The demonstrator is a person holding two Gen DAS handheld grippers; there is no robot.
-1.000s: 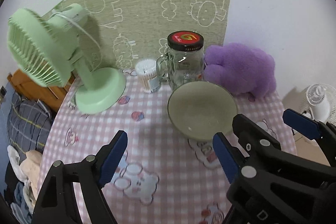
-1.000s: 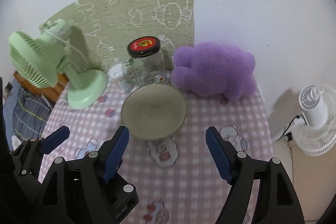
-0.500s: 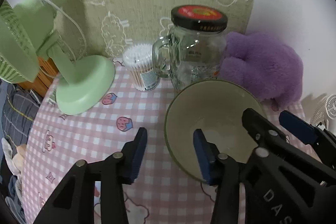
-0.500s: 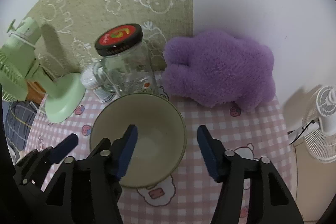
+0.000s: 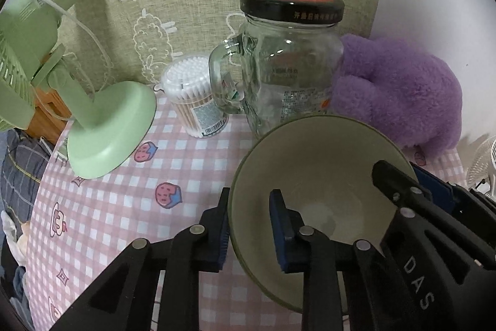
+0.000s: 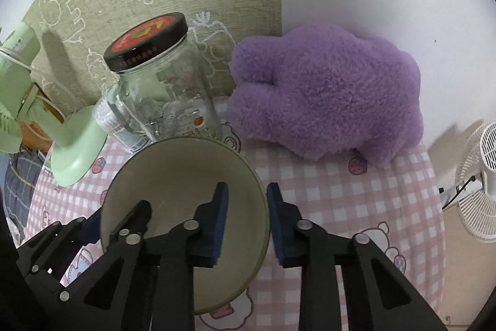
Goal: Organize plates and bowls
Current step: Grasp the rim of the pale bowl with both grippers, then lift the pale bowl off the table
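Now I have both tongs pitched steeply down over the counter (image 5: 102, 207), each straddling the rim of the same bowl (image 5: 322, 169). The left tongs (image 5: 249, 225) bite the bowl's left wall, one blue pad outside and one inside, pressed together on it. The right tongs (image 6: 246, 225) take the opposite wall the same way; their jaws have just been closing with the rim between them, and from the right wrist view the pads look to be on the wall, so I read them as clamped too. Each wrist view shows the other tool at the bowl's far side.

The bowl is pale olive, sits upright with its mouth facing up, and is round, so it has no long axis to speak of. It stands on the pink checked cloth just in front of the glass jar (image 5: 288, 64), with the purple plush (image 6: 325, 89) behind to the right and the green fan (image 5: 102, 126) to the left.

A second ago both tongs stood wide and higher, short of the bowl; since then they have come down onto it.
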